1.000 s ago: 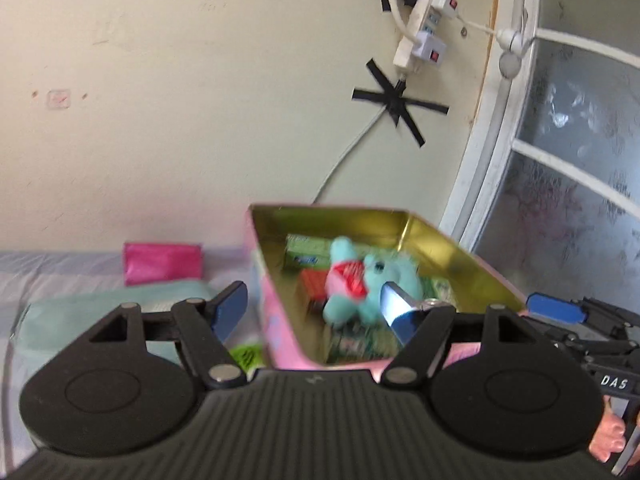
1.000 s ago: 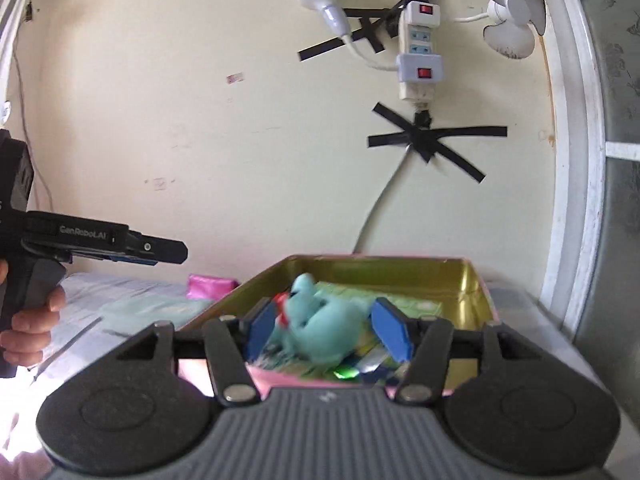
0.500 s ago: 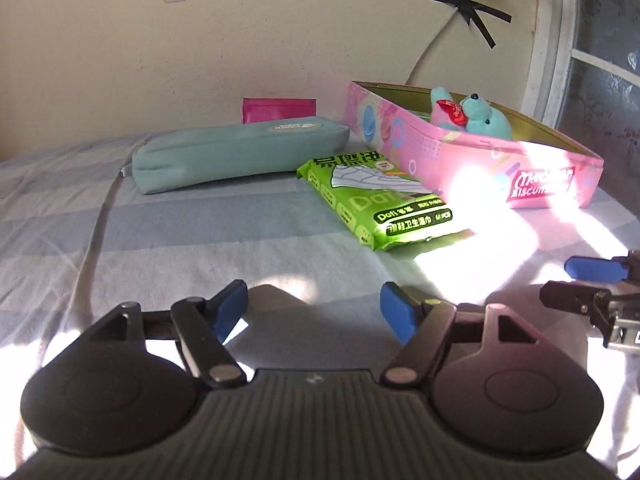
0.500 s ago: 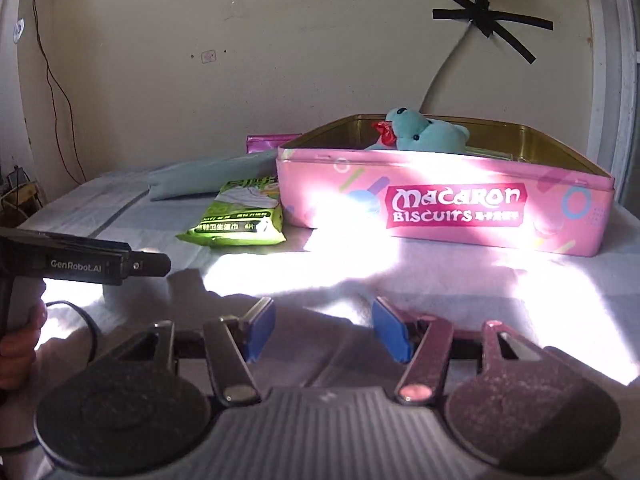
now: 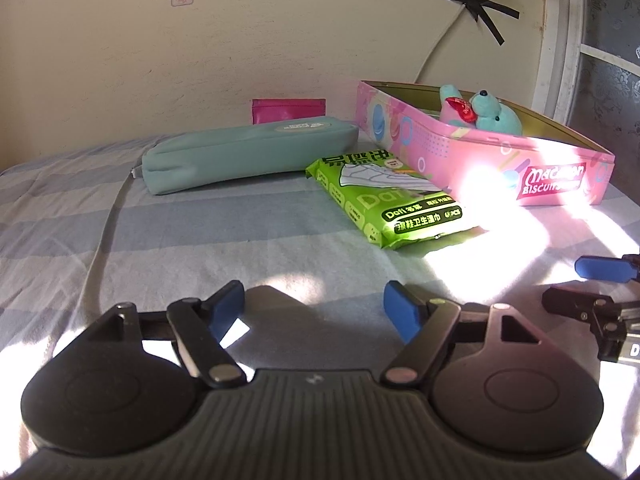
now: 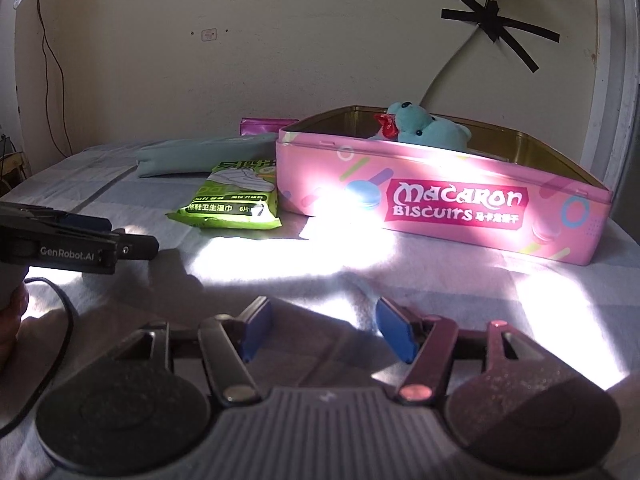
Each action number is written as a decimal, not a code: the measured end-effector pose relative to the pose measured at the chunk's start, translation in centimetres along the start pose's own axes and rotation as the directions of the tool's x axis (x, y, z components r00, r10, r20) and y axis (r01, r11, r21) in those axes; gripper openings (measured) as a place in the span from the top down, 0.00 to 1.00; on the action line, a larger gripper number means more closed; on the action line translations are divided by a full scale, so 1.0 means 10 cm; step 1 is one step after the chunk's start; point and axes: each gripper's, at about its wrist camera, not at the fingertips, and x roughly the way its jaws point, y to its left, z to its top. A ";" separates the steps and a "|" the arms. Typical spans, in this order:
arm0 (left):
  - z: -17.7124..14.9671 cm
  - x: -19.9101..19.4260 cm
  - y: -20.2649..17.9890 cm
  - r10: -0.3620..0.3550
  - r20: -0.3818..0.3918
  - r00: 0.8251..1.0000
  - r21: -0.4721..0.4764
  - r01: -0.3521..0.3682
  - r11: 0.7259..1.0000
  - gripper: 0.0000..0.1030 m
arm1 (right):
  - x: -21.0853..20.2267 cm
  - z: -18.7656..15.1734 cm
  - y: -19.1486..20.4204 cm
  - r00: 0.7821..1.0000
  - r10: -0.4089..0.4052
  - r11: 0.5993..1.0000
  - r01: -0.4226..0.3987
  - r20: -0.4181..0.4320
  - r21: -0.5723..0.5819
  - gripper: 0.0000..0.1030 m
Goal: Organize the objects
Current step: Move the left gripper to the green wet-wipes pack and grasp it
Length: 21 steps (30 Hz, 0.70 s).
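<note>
One hand (image 6: 10, 312), right view only

Striped blue-and-white bed sheet (image 5: 248, 236), partly sunlit. Ahead of the left gripper (image 5: 314, 308) lie a teal pencil case (image 5: 248, 156), a green wipes packet (image 5: 388, 196) just right of it, and a pink biscuit tin (image 5: 480, 160) farther right. A magenta pouch (image 5: 288, 110) stands behind the case against the wall.

"Macaron Biscuits" (pink tin (image 6: 440, 208))
</note>
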 end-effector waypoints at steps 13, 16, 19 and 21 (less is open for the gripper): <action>0.00 -0.02 0.09 -0.072 0.009 0.997 -0.038 0.072 0.997 0.15 | 0.04 0.02 -0.02 1.000 -0.009 1.000 0.010 -0.013 0.027 0.35; 0.00 -0.01 0.09 -0.081 0.009 0.997 -0.033 0.081 0.996 0.15 | 0.03 0.02 0.03 1.000 -0.022 0.999 0.022 -0.011 0.023 0.35; 0.01 -0.01 0.10 -0.089 0.010 0.996 -0.037 0.089 0.995 0.15 | 0.03 0.01 0.03 1.000 -0.023 0.999 0.024 -0.010 0.027 0.35; 0.01 0.00 0.13 -0.096 0.010 0.995 -0.040 0.096 0.995 0.15 | 0.03 0.00 0.03 1.000 -0.022 0.999 0.022 -0.012 0.030 0.34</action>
